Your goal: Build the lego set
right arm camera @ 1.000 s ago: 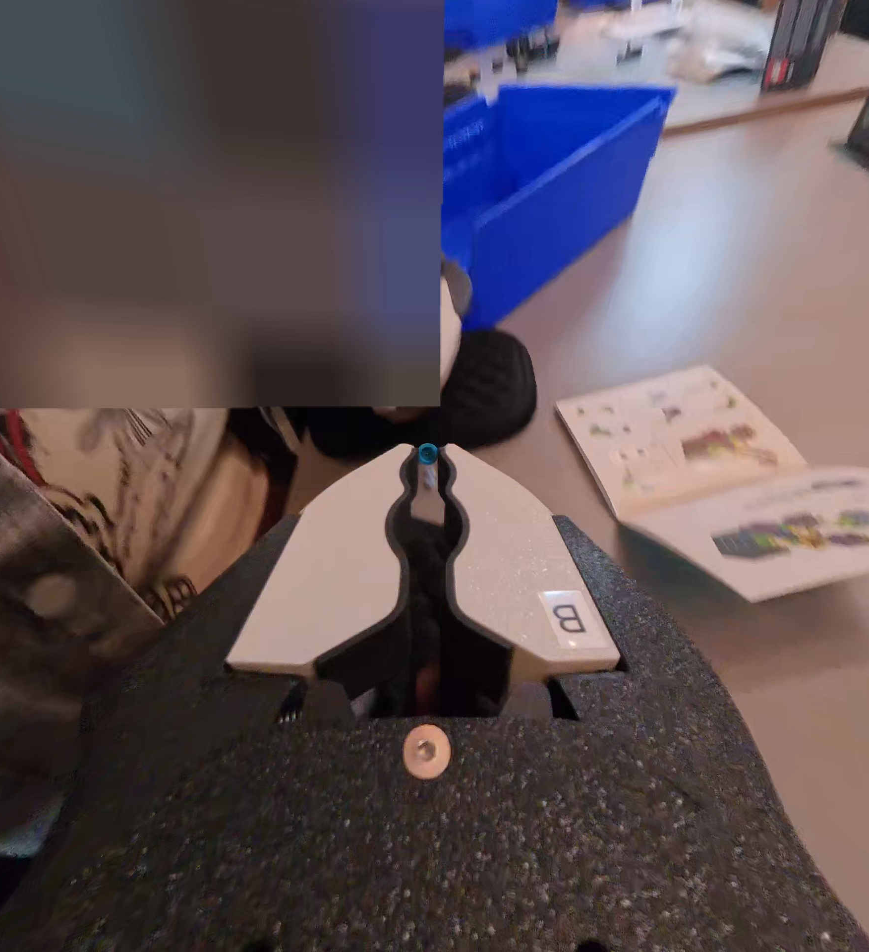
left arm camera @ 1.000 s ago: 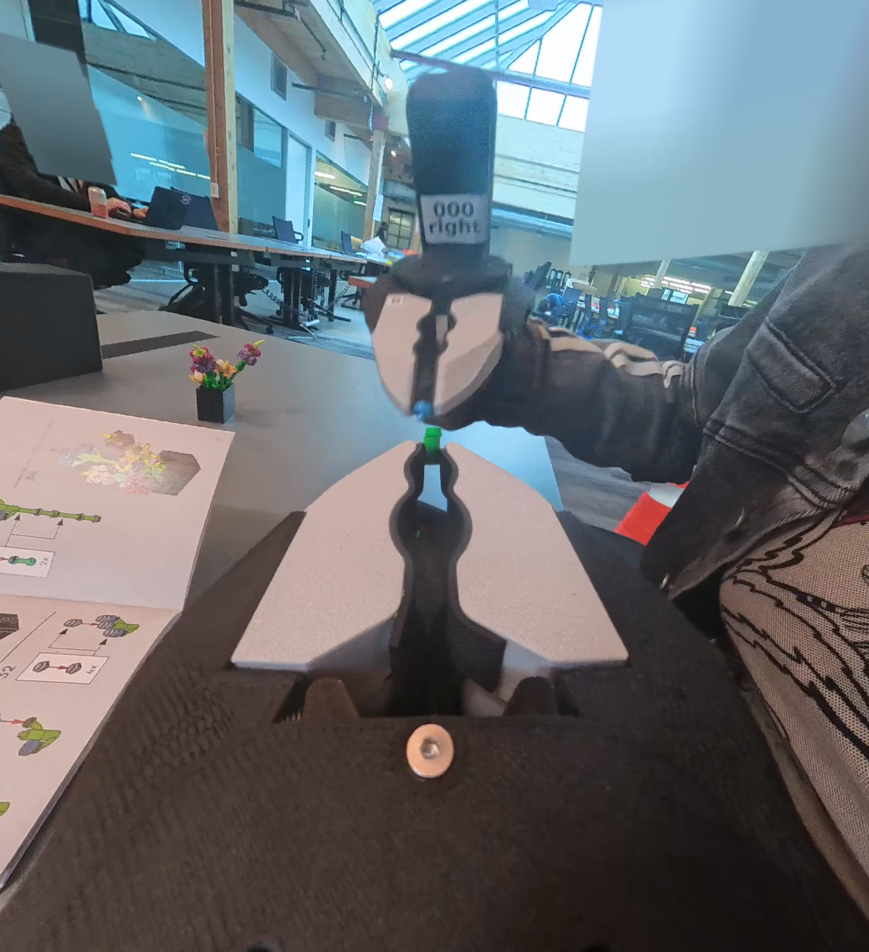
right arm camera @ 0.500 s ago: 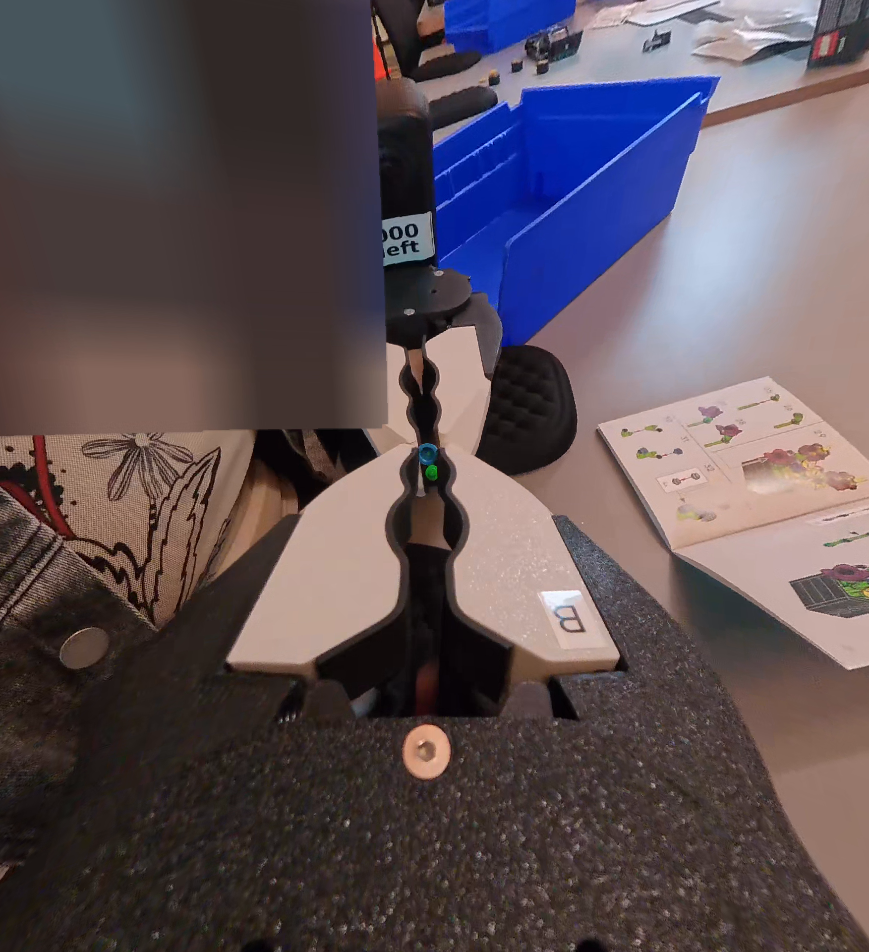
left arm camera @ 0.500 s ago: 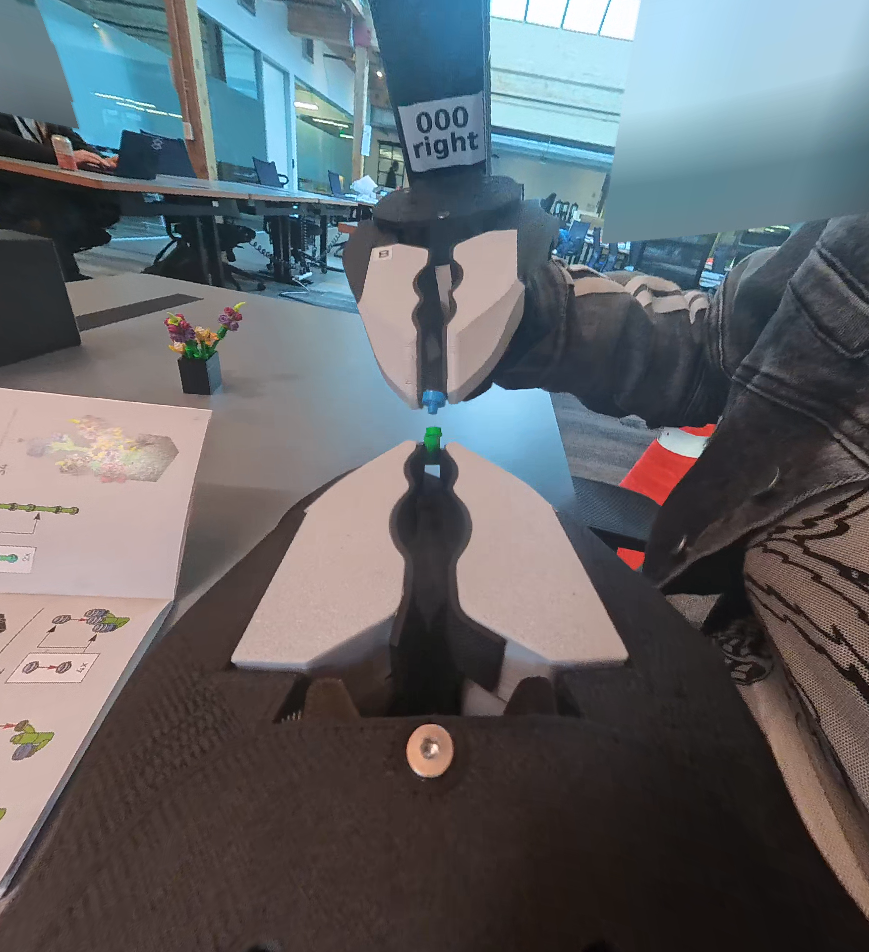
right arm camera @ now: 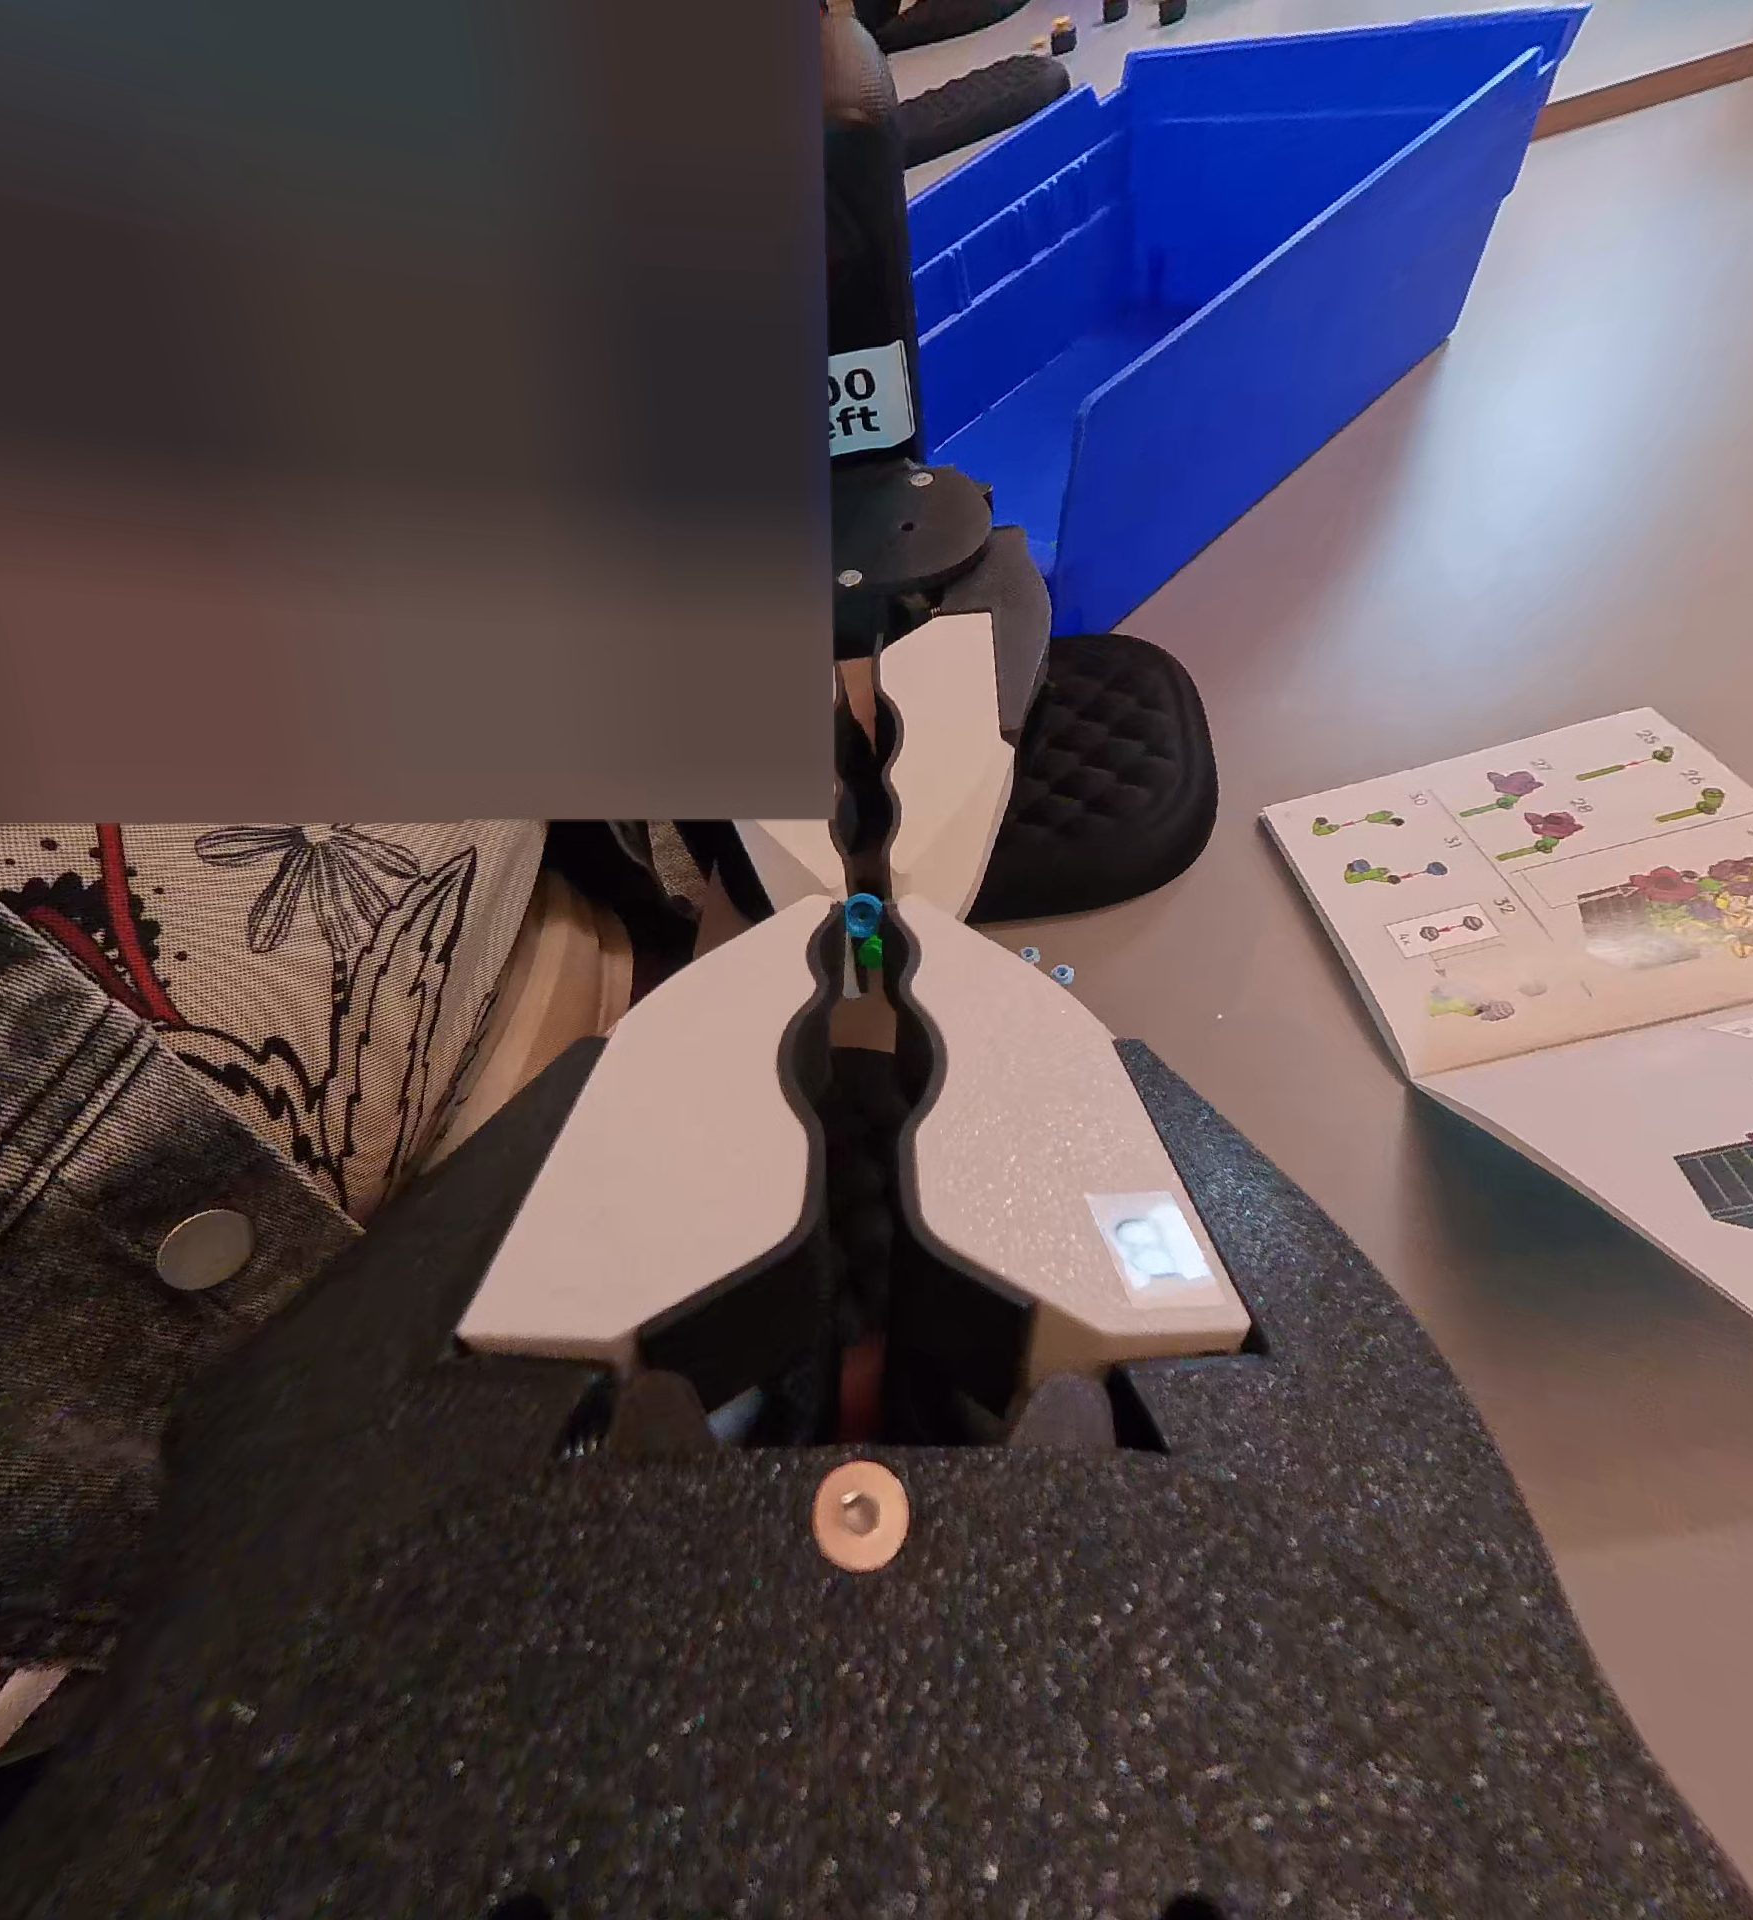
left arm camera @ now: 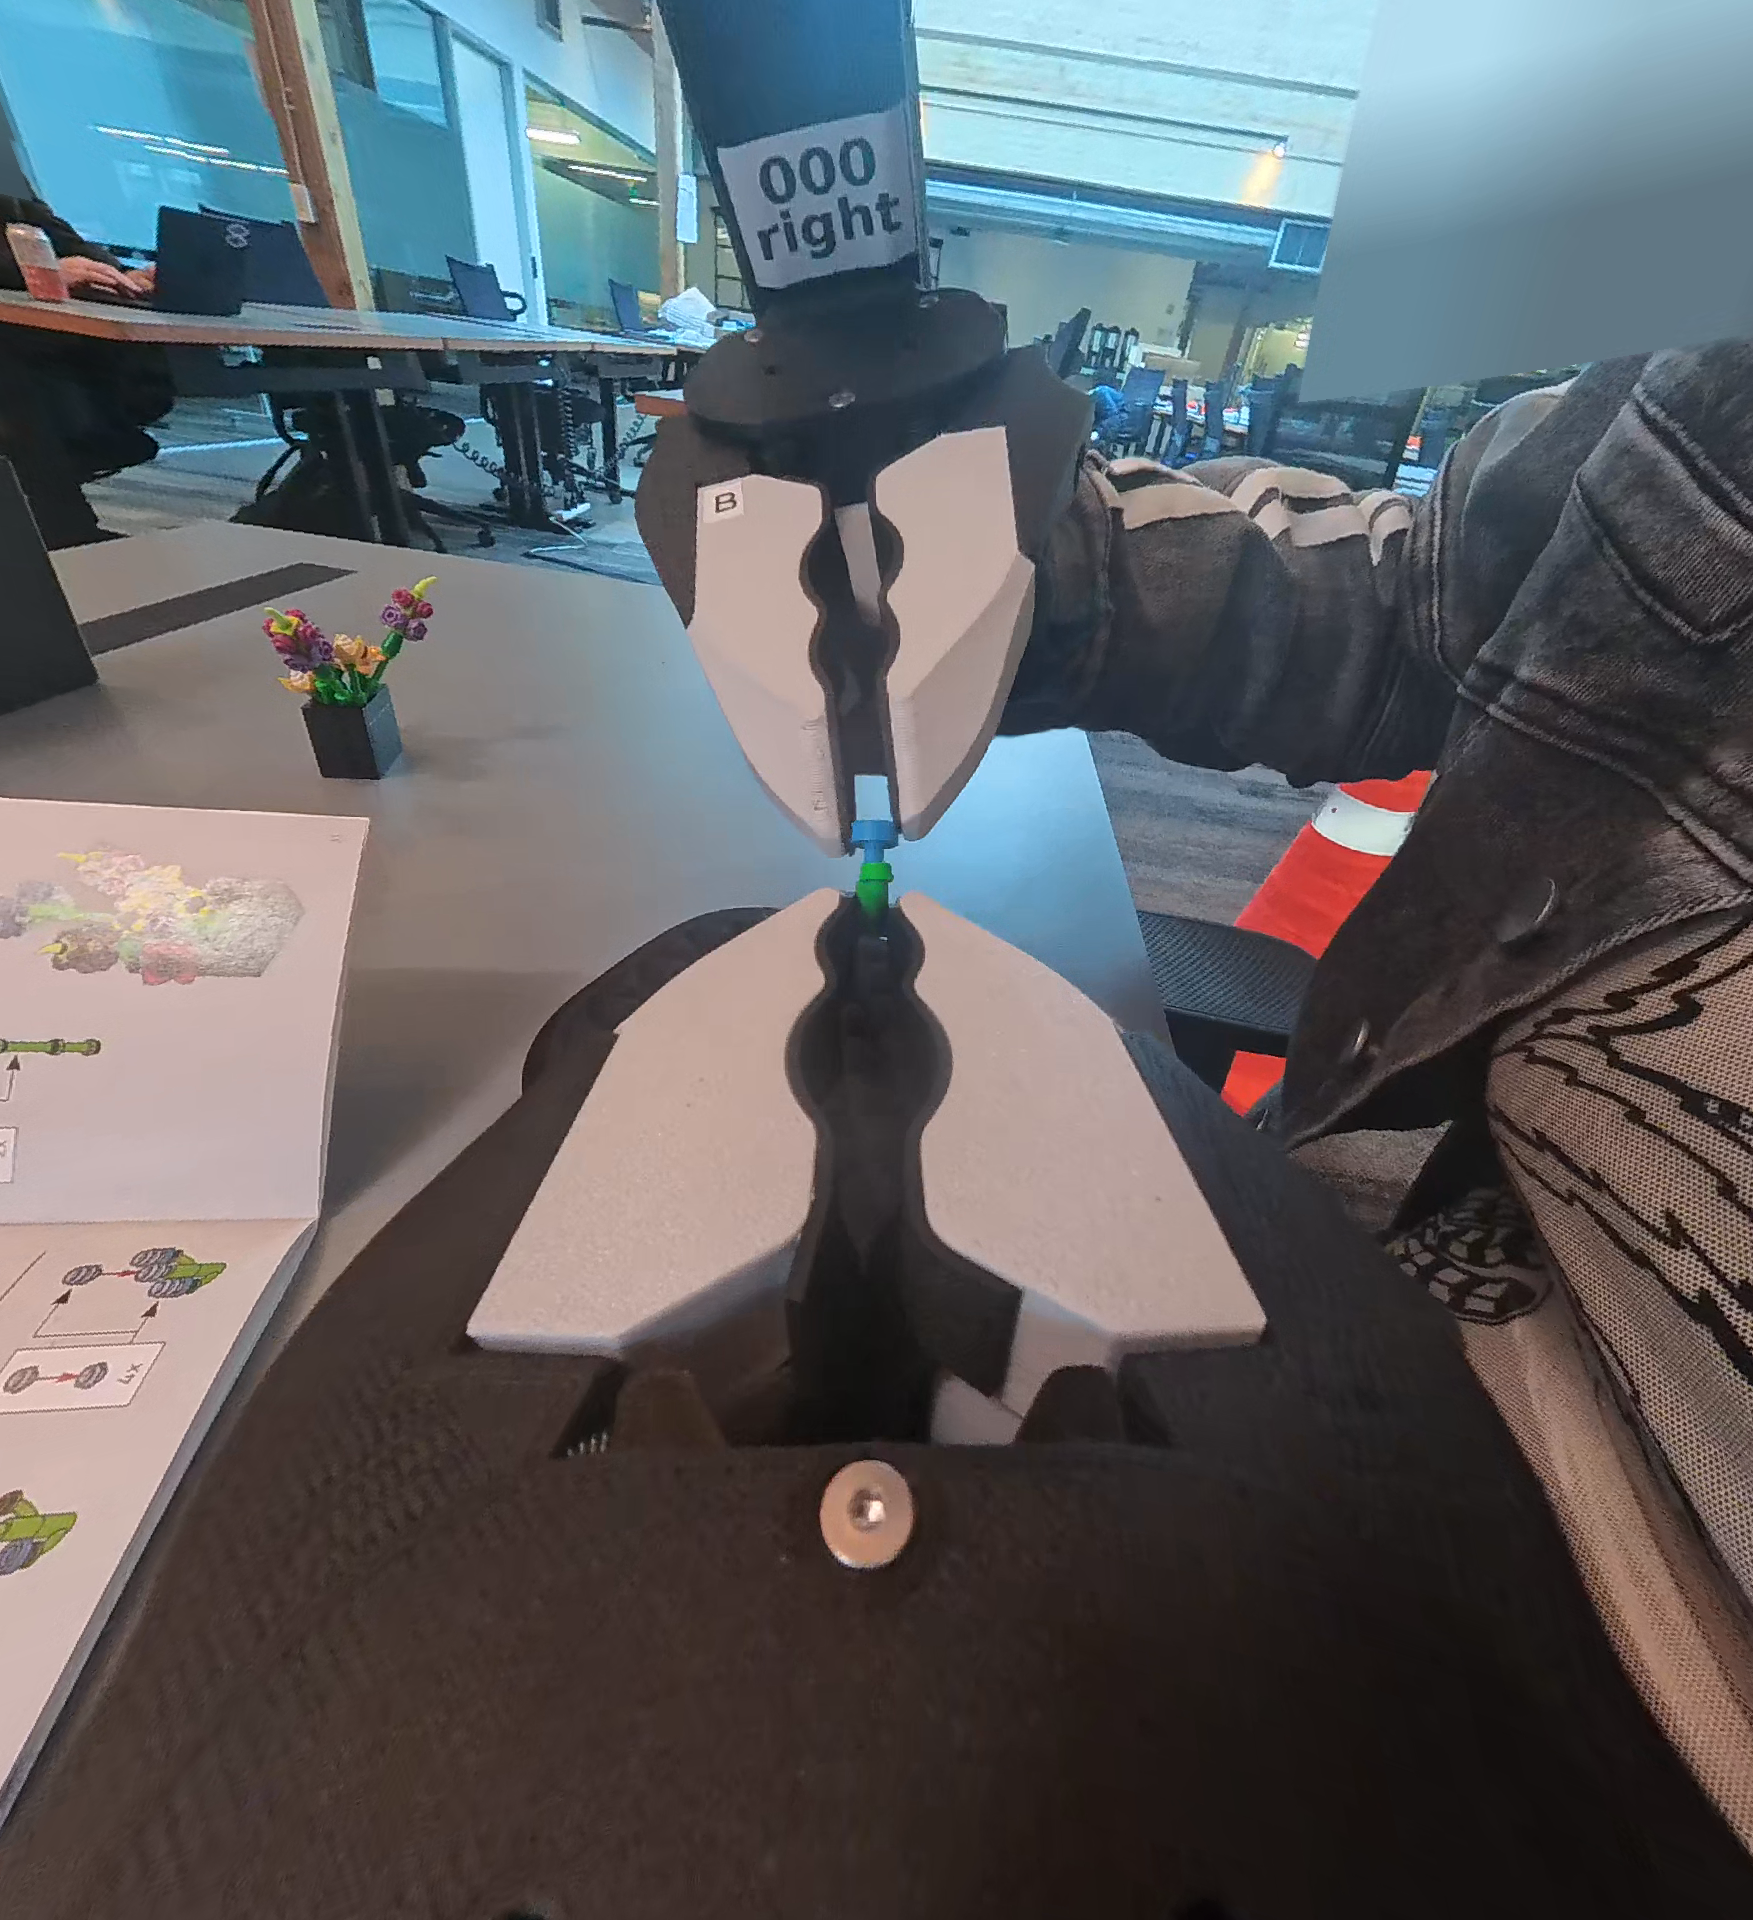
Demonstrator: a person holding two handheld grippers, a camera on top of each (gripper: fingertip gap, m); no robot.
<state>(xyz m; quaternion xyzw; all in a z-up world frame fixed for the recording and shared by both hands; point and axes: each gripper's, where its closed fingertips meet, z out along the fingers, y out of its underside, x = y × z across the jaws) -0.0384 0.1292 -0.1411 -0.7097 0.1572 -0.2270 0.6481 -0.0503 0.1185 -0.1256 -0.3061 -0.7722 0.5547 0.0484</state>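
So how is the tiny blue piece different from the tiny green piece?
The tiny blue round piece sits pinched in the right gripper; the tiny green stem piece is pinched in the left gripper. Blue looks wider, green narrower. Both are small, held at fingertips, nearly touching.

The left hand-held gripper (left arm camera: 870,902) has two pale grey wedge-shaped fingers (left arm camera: 685,1132) with wavy black inner edges, set in a rough black textured body with a silver screw (left arm camera: 866,1511) at its centre. The right hand-held gripper (left arm camera: 872,831) is built alike, with a small white sticker on one finger, a round black plate with small screws behind them, and a black handle bearing a white label (left arm camera: 822,200). Beside it shows a dark washed denim jacket sleeve (left arm camera: 1371,582) with metal snap buttons, over a pale top printed with black line drawings (left arm camera: 1672,1226).
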